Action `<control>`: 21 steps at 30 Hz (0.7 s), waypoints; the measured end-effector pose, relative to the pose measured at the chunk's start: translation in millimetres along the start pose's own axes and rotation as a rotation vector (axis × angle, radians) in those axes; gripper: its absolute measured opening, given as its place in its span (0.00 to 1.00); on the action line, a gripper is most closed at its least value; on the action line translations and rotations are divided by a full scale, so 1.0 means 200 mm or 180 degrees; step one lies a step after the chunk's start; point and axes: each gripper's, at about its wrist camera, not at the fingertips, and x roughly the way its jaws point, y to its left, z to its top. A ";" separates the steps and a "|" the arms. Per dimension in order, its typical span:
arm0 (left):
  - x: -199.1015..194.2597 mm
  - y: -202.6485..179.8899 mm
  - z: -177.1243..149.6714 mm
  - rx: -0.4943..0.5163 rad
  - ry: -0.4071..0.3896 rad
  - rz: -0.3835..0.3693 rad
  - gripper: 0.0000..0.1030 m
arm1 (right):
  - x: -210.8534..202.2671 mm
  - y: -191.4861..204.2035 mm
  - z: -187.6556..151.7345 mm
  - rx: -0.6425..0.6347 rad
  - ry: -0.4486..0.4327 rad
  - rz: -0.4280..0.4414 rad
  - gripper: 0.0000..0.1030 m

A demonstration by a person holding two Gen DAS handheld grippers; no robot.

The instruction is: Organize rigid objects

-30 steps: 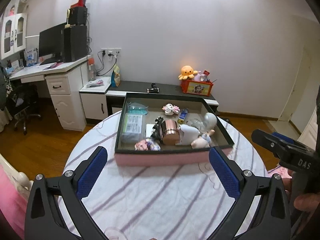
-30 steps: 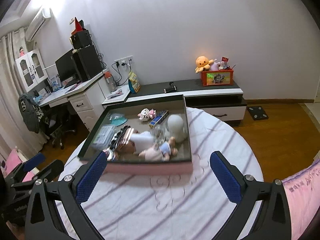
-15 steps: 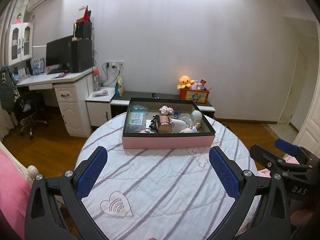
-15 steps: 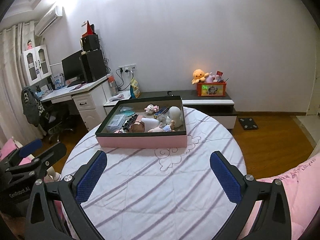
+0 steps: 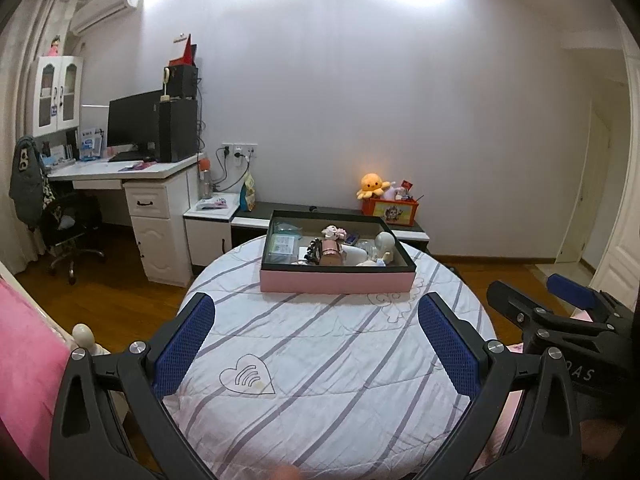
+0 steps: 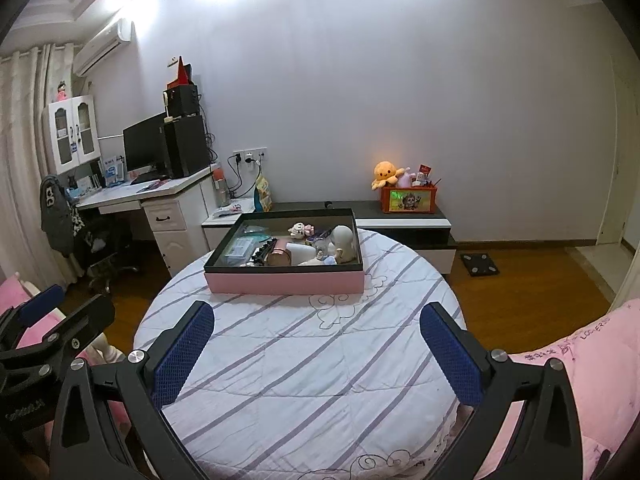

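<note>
A pink box with a black rim (image 5: 336,282) (image 6: 284,282) sits at the far side of a round table with a striped white cloth (image 5: 320,360) (image 6: 304,360). It holds several small items: a pink metal cup (image 5: 332,250), a white round-headed figure (image 5: 385,242) (image 6: 344,240), a clear packet (image 5: 282,246) and small toys. My left gripper (image 5: 316,344) is open and empty, held over the table's near side. My right gripper (image 6: 316,346) is open and empty, also well back from the box. Each gripper shows at the edge of the other's view.
A white desk with a monitor (image 5: 132,124) and an office chair (image 5: 72,232) stand at the left. A low dark cabinet with an orange toy box (image 5: 390,210) runs along the far wall. Pink bedding (image 6: 580,380) lies at the right, wooden floor around.
Both grippers have pulled back and up from the box, which now looks smaller and farther away. Both stay open and empty.
</note>
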 end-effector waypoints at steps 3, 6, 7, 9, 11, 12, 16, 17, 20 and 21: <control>-0.01 0.01 0.00 -0.0017 0.0006 0.0004 1.00 | -0.01 0.01 -0.01 -0.0004 -0.0019 -0.0004 1.00; -0.01 0.02 0.00 -0.0042 0.0001 0.0011 1.00 | -0.02 0.02 -0.01 0.0021 -0.0045 -0.0012 1.00; -0.01 0.02 0.00 -0.0050 0.0011 0.0008 1.00 | -0.03 0.02 -0.01 0.0032 -0.0049 -0.0014 1.00; 0.00 0.01 0.00 -0.0062 0.0026 0.0012 1.00 | -0.03 0.01 -0.01 0.0041 -0.0052 -0.0016 1.00; 0.01 0.01 0.00 -0.0068 0.0030 0.0026 1.00 | -0.03 0.01 -0.01 0.0043 -0.0055 -0.0014 1.00; 0.01 0.01 0.00 -0.0069 0.0035 0.0032 1.00 | -0.03 0.01 -0.01 0.0047 -0.0053 -0.0019 1.00; 0.01 -0.01 0.00 -0.0041 0.0008 0.0067 1.00 | -0.02 0.00 -0.01 0.0064 -0.0036 -0.0019 1.00; 0.01 -0.01 0.00 -0.0042 0.0012 0.0064 1.00 | -0.02 0.00 -0.01 0.0063 -0.0038 -0.0025 1.00; 0.02 0.00 0.01 -0.0066 0.0032 0.0065 1.00 | -0.02 0.00 -0.01 0.0071 -0.0043 -0.0027 1.00; 0.02 0.00 0.01 -0.0075 0.0041 0.0066 1.00 | -0.02 0.00 -0.01 0.0071 -0.0048 -0.0036 1.00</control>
